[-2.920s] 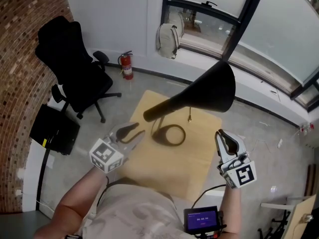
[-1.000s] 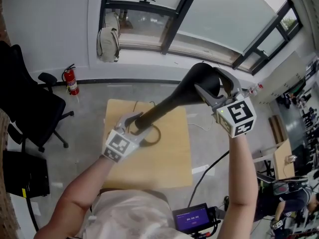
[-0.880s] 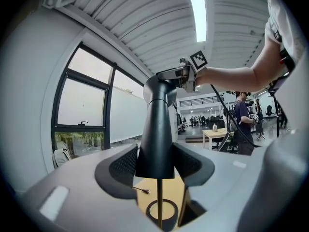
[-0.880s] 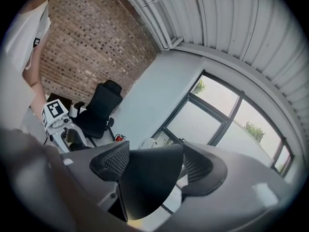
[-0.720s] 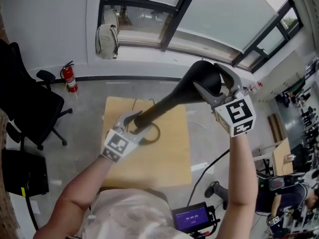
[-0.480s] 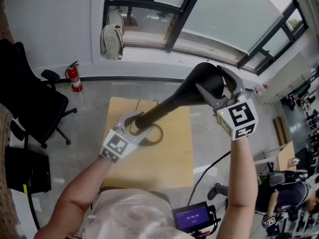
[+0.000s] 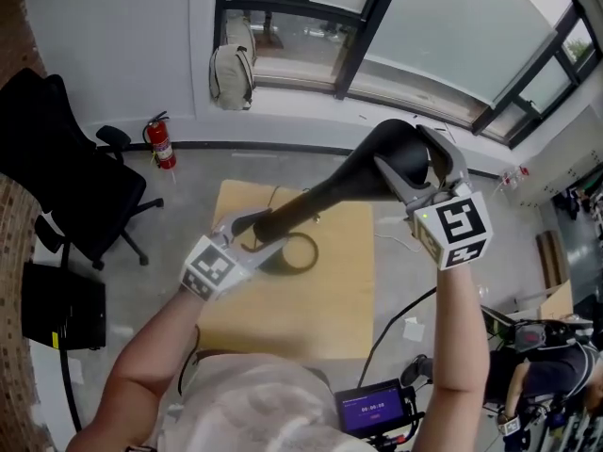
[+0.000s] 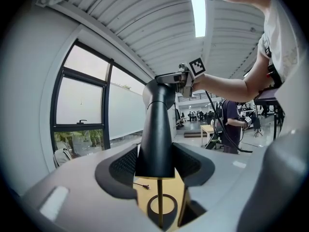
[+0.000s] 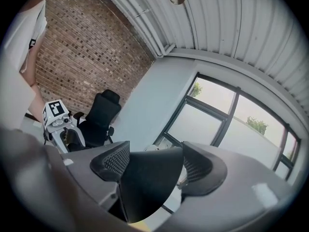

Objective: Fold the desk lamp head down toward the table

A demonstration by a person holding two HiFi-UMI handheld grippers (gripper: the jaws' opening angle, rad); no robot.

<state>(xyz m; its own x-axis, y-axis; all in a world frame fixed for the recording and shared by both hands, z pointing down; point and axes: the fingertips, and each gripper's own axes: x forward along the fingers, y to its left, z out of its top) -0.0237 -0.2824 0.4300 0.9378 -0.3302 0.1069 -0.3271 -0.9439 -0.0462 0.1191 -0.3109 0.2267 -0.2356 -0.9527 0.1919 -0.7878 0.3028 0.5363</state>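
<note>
The black cone-shaped lamp head point(image 7: 349, 182) slants up to the right above the wooden table point(image 7: 320, 318). Its ring base point(image 7: 300, 252) rests on the tabletop. My left gripper point(image 7: 250, 232) is shut on the cone's narrow lower end. In the left gripper view the lamp head point(image 8: 157, 129) fills the gap of the left gripper point(image 8: 155, 164), with a thin stem point(image 8: 160, 202) and ring base below. My right gripper point(image 7: 419, 163) is shut on the wide rim. In the right gripper view the shade point(image 9: 145, 182) sits pressed between the pads of the right gripper point(image 9: 150, 166).
A black office chair point(image 7: 57, 158), a red fire extinguisher point(image 7: 160, 144) and a backpack point(image 7: 231, 69) stand along the wall under the windows. A thin cord lies at the table's far edge point(image 7: 273, 196). A small screen point(image 7: 375, 411) hangs at the person's waist.
Since the oldest frame both grippers have risen from beside the table and closed on the lamp head. Over the last second only the head camera's framing has shifted a little.
</note>
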